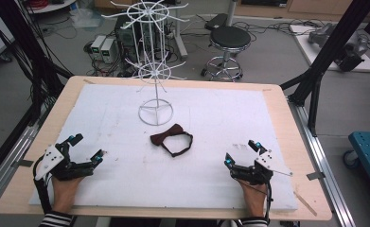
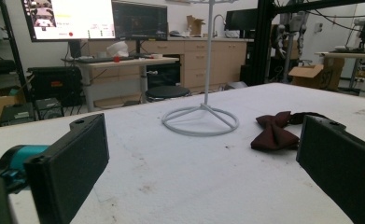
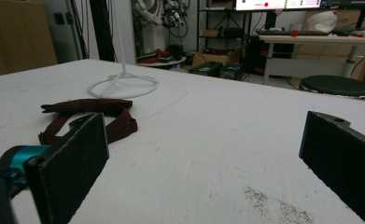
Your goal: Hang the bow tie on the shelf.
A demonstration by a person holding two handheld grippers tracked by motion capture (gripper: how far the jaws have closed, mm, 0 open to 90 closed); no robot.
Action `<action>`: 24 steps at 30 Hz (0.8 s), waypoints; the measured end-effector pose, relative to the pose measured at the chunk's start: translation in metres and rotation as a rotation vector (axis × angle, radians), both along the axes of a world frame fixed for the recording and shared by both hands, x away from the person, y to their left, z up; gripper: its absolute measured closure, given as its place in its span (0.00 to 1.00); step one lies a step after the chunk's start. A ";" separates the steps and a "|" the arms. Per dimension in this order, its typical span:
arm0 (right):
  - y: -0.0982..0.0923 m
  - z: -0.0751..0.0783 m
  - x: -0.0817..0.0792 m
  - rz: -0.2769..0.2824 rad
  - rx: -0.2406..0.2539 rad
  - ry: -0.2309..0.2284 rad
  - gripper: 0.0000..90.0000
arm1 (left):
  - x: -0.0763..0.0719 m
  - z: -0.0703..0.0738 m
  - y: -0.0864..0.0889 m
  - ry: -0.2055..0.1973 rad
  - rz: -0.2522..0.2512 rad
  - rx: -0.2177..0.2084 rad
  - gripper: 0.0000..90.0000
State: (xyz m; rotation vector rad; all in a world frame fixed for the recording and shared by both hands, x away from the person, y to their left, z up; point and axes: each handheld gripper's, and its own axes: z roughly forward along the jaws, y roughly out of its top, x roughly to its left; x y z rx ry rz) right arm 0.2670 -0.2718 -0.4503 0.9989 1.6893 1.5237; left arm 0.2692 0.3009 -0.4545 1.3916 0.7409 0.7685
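The left gripper [image 1: 86, 147] rests low on the white pad [image 1: 126, 189], held by a hand [image 1: 65, 189] in a striped sleeve, its jaws spread wide with nothing between them. In the left gripper view the two black jaws frame bare pad, and the bow tie [image 2: 276, 132] lies beyond them, nearer the jaw on that view's right. The right gripper [image 1: 242, 152] sits on the pad too, gripped by the other hand [image 1: 254, 195], and its jaws also stand wide apart and hold nothing; in the right gripper view the bow tie [image 3: 89, 119] lies just behind the jaw on that view's left.

The dark red bow tie [image 1: 171, 138], with its strap looped beside it, lies flat on the pad between the two grippers and farther from the person than either, apart from both. Just beyond the bow tie stands the white wire rack [image 1: 154, 61], upright on its round base ring [image 1: 155, 112], close to the bow tie but not touching it. The pad covers most of the wooden counter [image 1: 286, 123]. Past the rack, on the floor behind the counter, stands a black round stool [image 1: 229, 40].
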 end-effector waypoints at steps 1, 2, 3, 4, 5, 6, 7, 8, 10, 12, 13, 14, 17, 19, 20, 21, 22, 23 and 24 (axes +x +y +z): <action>0.000 0.000 0.000 0.003 0.001 0.001 0.01 | 0.000 0.000 0.000 0.000 -0.001 -0.003 0.03; 0.000 0.000 0.000 0.003 0.007 0.005 0.01 | 0.000 0.000 0.000 0.001 -0.002 -0.003 0.03; 0.000 0.000 0.000 0.002 0.008 0.006 0.01 | 0.000 0.000 0.000 0.001 -0.001 -0.002 0.03; 0.000 0.000 0.000 0.002 0.007 0.006 0.01 | 0.000 0.000 0.000 0.003 -0.002 -0.001 0.03; 0.000 0.000 0.000 -0.001 0.005 0.002 0.01 | 0.000 0.000 0.000 0.003 -0.002 -0.001 0.03; 0.000 0.000 0.000 0.000 0.001 -0.001 0.01 | 0.000 0.000 0.001 0.007 -0.002 -0.002 0.03; 0.000 0.000 0.000 -0.004 0.005 0.004 0.01 | 0.000 0.000 0.001 0.007 -0.002 -0.002 0.03; -0.001 0.000 0.000 -0.005 0.006 0.002 0.01 | 0.000 0.000 0.001 0.008 -0.003 -0.004 0.03; -0.001 0.000 0.000 -0.007 0.002 -0.006 0.01 | 0.000 0.000 0.001 0.007 -0.005 -0.003 0.03; 0.000 0.000 -0.001 -0.007 -0.005 -0.009 0.01 | 0.000 0.000 0.001 0.005 -0.009 -0.005 0.03; 0.001 0.000 -0.001 -0.008 -0.001 -0.004 0.01 | 0.000 0.000 0.001 0.005 -0.009 -0.005 0.03; 0.001 0.000 -0.001 -0.006 -0.002 -0.003 0.01 | 0.000 0.000 0.001 0.005 -0.009 -0.010 0.03; 0.000 0.000 -0.001 -0.011 0.003 0.000 0.01 | 0.000 0.001 0.003 0.010 -0.027 -0.033 0.03; 0.000 0.000 -0.001 -0.010 0.006 0.000 0.01 | -0.001 0.003 0.005 0.011 -0.028 -0.063 0.03; 0.000 0.000 -0.001 -0.011 0.003 -0.001 0.01 | -0.001 0.006 0.007 0.004 -0.030 -0.078 0.03; 0.000 0.000 -0.001 -0.011 0.004 -0.004 0.01 | -0.002 0.009 0.008 0.003 -0.031 -0.072 0.03; 0.000 0.000 0.000 -0.011 0.005 -0.004 0.01 | -0.001 0.012 0.008 0.001 -0.035 -0.069 0.03; 0.000 0.000 -0.001 -0.011 0.006 -0.004 0.01 | -0.001 0.016 0.008 0.006 -0.040 -0.064 0.03; 0.000 0.000 -0.001 -0.012 0.006 -0.003 0.01 | 0.000 0.020 0.008 0.010 -0.048 -0.063 0.03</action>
